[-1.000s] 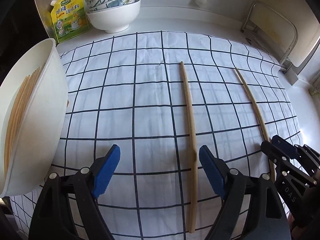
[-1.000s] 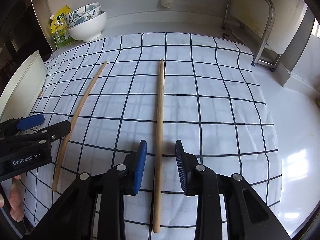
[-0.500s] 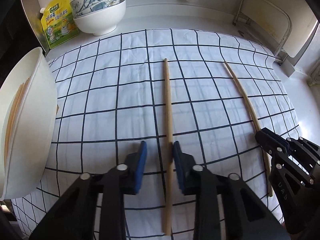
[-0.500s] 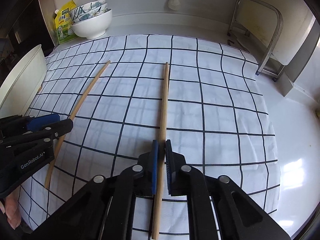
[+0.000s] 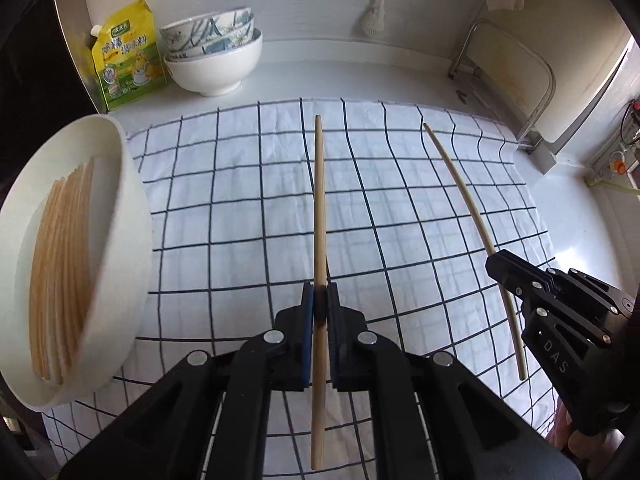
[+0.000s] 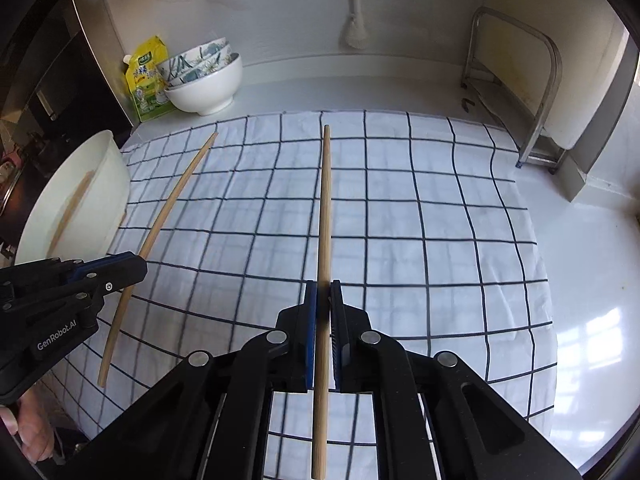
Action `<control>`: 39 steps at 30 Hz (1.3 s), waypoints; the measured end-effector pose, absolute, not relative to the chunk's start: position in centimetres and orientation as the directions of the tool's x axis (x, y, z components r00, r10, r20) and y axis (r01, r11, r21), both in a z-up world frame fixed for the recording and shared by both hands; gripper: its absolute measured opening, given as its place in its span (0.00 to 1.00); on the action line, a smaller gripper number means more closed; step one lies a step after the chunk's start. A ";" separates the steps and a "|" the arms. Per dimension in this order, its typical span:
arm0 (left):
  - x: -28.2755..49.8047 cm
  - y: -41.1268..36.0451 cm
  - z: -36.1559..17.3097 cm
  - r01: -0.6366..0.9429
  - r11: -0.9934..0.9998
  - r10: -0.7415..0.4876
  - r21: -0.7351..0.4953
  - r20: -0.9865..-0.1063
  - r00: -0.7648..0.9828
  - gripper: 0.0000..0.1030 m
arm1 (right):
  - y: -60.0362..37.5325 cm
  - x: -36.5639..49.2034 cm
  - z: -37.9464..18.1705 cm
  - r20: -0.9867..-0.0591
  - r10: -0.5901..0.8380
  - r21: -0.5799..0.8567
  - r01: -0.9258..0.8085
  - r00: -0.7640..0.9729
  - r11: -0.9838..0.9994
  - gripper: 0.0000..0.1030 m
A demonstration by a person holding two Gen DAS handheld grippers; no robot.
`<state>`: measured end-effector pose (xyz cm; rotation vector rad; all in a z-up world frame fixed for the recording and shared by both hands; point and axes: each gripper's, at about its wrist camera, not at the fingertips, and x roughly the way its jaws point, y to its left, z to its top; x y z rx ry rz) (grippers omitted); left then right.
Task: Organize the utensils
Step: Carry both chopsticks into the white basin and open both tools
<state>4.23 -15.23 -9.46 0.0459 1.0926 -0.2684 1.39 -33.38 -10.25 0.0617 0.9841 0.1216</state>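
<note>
My left gripper (image 5: 319, 300) is shut on a wooden chopstick (image 5: 319, 200) and holds it above the checked cloth (image 5: 240, 220). My right gripper (image 6: 323, 300) is shut on a second wooden chopstick (image 6: 325, 208), also lifted off the cloth. Each gripper shows in the other view: the right one (image 5: 496, 264) with its chopstick (image 5: 460, 184), the left one (image 6: 138, 266) with its chopstick (image 6: 172, 200). A white tub (image 5: 132, 216) holding several chopsticks (image 5: 60, 264) stands at the left, beside my left gripper.
Stacked bowls (image 5: 216, 60) and a yellow pouch (image 5: 124, 56) stand at the back left by the wall. A metal rack (image 6: 516, 80) stands at the back right. The white counter (image 6: 592, 260) runs along the cloth's right side.
Both grippers have closed on their chopsticks and lifted them off the cloth. A second ago both were open around the chopsticks lying flat.
</note>
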 end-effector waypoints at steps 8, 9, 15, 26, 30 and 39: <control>4.7 -7.1 -3.8 0.134 0.988 -0.133 -0.071 -0.831 0.540 0.07 | -26.3 2.5 -4.9 -0.768 0.226 0.127 -0.203 0.599 0.971 0.06; 4.7 -5.8 -3.5 0.114 0.991 -0.120 -0.068 -0.829 0.547 0.07 | -25.1 2.9 -4.5 -0.764 0.239 0.128 -0.223 0.599 0.966 0.06; 4.7 1.9 -2.8 -0.008 0.999 -0.039 -0.053 -0.818 0.574 0.07 | -17.3 4.5 -3.3 -0.751 0.335 0.150 -0.347 0.570 0.926 0.06; 6.8 10.8 -5.9 -0.121 0.991 0.013 -0.056 -0.862 0.507 0.07 | -5.1 8.3 -5.0 -0.805 0.382 0.160 -0.454 0.453 0.877 0.06; 7.8 11.7 -7.2 -0.124 0.990 0.008 -0.060 -0.875 0.484 0.07 | -3.4 9.4 -6.8 -0.839 0.355 0.165 -0.430 0.412 0.888 0.06; 9.0 12.7 -9.2 -0.118 0.989 -0.025 -0.086 -0.896 0.443 0.07 | -2.9 10.5 -9.2 -0.875 0.321 0.171 -0.388 0.362 0.906 0.06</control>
